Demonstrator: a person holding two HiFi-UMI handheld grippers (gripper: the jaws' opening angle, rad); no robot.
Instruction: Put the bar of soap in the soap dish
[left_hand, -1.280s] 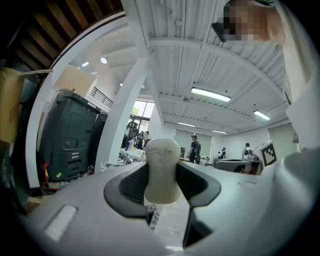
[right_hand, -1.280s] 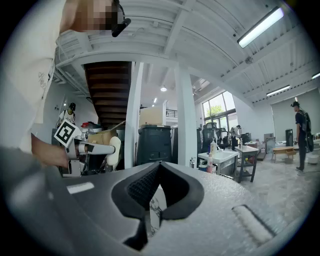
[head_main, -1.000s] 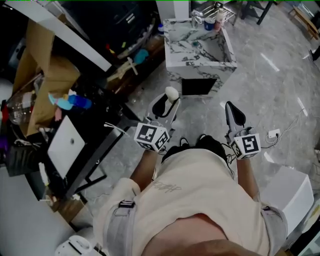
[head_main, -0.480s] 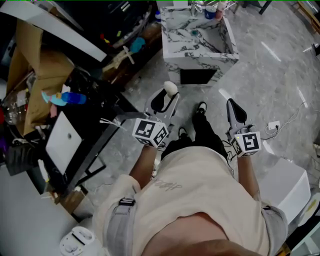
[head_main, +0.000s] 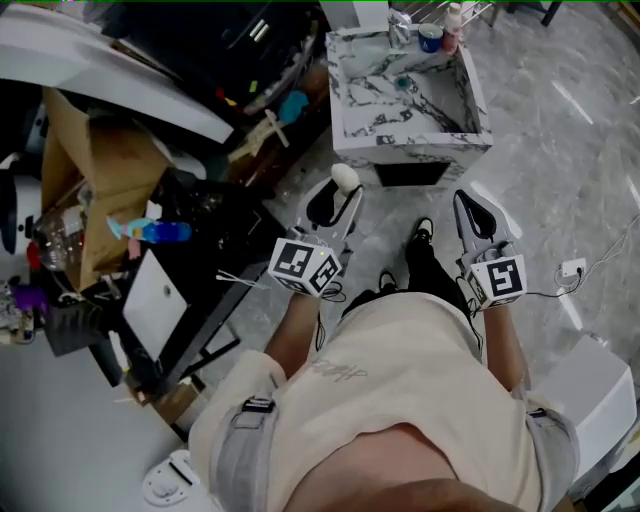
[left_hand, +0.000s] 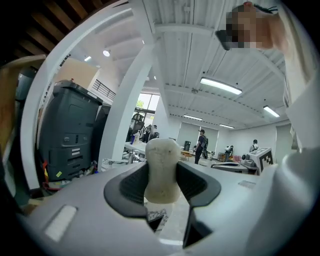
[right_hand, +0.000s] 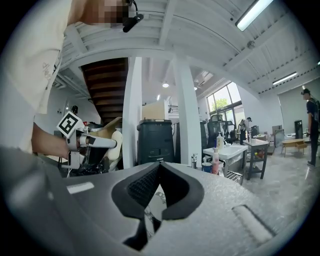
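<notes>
My left gripper (head_main: 338, 194) is shut on a cream bar of soap (head_main: 344, 178), which sticks out past the jaw tips; in the left gripper view the soap (left_hand: 161, 169) stands upright between the dark pads. My right gripper (head_main: 480, 212) is shut with nothing in it, its pads (right_hand: 150, 187) touching at the tips. Both grippers are held in front of the person's body, above the floor, short of the marble sink unit (head_main: 409, 95). A soap dish cannot be made out in these views.
A tap (head_main: 399, 30), a blue cup (head_main: 431, 38) and a bottle (head_main: 453, 25) stand at the sink's far rim. A cluttered dark bench (head_main: 190, 240) with cardboard boxes and a blue spray bottle (head_main: 158, 231) lies to the left. A white box (head_main: 590, 395) stands at right.
The person has stepped forward: the sink unit is nearer and lower in the head view. Both grippers keep their pose, the left one still holding the soap.
</notes>
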